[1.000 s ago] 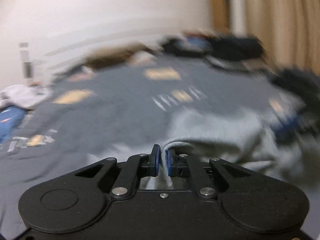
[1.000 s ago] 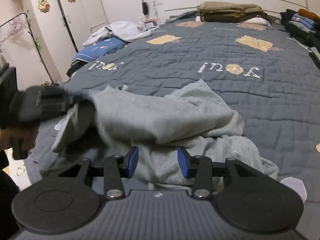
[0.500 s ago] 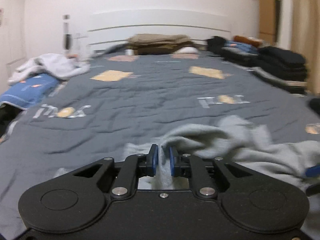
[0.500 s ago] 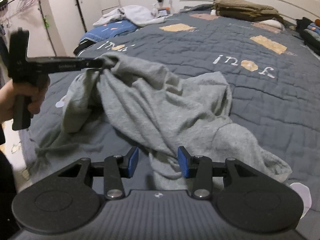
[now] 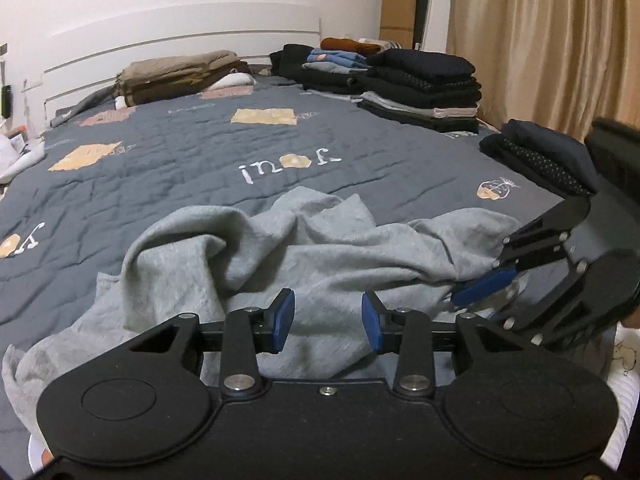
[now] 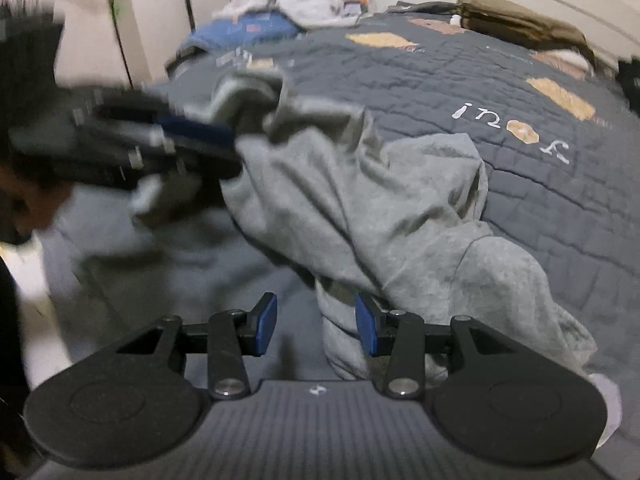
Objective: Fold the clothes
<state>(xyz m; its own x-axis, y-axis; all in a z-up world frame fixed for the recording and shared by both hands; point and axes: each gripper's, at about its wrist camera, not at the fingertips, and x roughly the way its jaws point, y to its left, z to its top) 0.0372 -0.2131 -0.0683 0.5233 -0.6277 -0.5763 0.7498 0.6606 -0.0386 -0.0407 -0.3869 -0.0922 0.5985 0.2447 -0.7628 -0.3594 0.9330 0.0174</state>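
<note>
Two hand-held grippers work over one grey sweatshirt (image 5: 304, 256) that lies crumpled near the front edge of a bed, on a dark grey quilt (image 5: 192, 152) with tan patches and white letters.

The left gripper (image 5: 328, 322) has just been opening its jaws: the blue pads now stand apart over the grey cloth and do not press on it, so the garment is released on this side. In the right wrist view this gripper appears blurred at the left, with a bunched part of the sweatshirt just beside its blue fingers (image 6: 196, 130).

The right gripper (image 6: 316, 330) also has its jaws apart. A fold of the sweatshirt hangs between the pads, close to the right pad, but the pads are not clenched on it. In the left wrist view this gripper reaches in from the right, and its blue fingertips (image 5: 484, 286) are at the cloth's right edge.

Several stacks of folded dark clothes (image 5: 420, 88) stand along the far right side of the bed, and a folded brown blanket (image 5: 176, 76) lies by the white headboard (image 5: 180, 44).
</note>
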